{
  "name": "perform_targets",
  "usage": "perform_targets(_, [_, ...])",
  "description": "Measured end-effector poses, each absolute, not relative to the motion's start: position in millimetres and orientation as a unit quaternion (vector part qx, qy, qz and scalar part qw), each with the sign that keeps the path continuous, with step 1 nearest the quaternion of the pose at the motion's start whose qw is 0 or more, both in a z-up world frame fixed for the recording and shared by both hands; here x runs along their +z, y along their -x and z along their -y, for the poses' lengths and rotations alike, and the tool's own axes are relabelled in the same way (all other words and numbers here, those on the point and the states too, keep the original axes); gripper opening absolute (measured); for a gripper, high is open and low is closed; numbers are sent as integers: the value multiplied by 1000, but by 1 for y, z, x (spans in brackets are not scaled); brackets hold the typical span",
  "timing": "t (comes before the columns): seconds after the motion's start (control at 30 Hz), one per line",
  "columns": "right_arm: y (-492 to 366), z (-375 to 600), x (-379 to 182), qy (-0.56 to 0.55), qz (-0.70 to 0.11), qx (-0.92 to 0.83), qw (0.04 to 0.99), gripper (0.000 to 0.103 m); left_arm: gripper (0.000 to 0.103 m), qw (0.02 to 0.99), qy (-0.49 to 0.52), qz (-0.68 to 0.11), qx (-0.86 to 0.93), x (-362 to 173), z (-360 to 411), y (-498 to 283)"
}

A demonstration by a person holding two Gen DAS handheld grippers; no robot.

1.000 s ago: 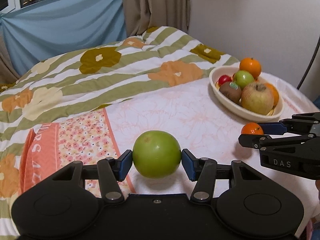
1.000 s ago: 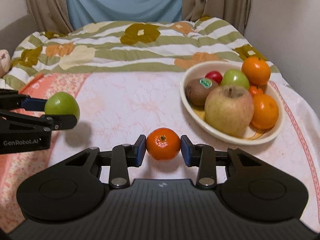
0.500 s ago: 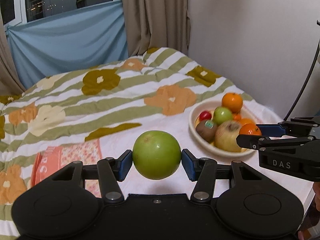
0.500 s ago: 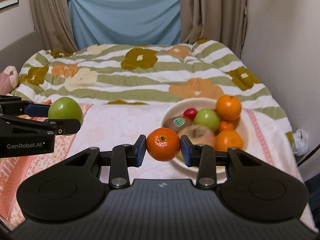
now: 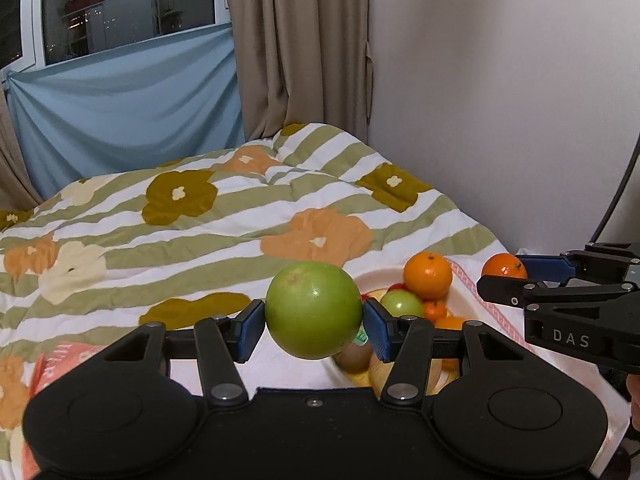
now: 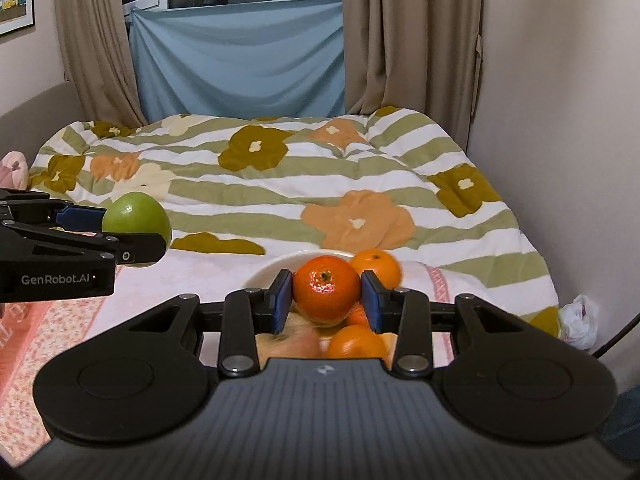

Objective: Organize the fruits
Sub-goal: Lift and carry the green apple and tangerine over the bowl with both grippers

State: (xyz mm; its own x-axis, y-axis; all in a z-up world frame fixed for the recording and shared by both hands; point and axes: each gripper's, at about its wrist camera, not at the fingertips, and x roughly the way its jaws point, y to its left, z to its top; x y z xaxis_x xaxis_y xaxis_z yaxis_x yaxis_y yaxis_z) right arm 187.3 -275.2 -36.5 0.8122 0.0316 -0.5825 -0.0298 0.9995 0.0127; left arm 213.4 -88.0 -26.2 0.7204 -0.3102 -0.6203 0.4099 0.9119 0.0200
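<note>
My left gripper [image 5: 314, 322] is shut on a green apple [image 5: 313, 310], held in the air above the bed. The right gripper [image 6: 326, 296] is shut on a small orange tangerine [image 6: 327, 290]. Each gripper shows in the other's view: the right one with its tangerine [image 5: 503, 266] at the right edge, the left one with its apple [image 6: 136, 216] at the left. Below both lies a white bowl [image 5: 460, 300] of fruit with oranges [image 5: 427, 275], a green apple [image 5: 401, 304] and a kiwi [image 5: 354, 358]. My gripper bodies hide most of the bowl [image 6: 272, 268].
The bed carries a striped flowered quilt [image 6: 320, 184] and a pink flowered cloth [image 6: 60, 320] at the near end. A white wall [image 5: 500, 100] runs along the right. Curtains [image 6: 400, 40] and a blue sheet hang at the back. A crumpled white bag [image 6: 578, 320] lies beside the bed.
Both grippers have risen and pulled back with their fruit still gripped. The bowl has slid from the right middle of the views to low down behind the fingers. More of the window shows.
</note>
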Motion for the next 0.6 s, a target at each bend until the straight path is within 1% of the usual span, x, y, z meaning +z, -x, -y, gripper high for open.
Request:
perform_targets(0.3, [-223, 321, -58, -4, -326, 35, 945, 52, 58, 919, -82, -340, -184, -53, 138, -252])
perform_targets(0.6, [-247, 345, -89, -3, -351, 58, 935, 52, 58, 912, -89, -369, -157, -91, 163, -288])
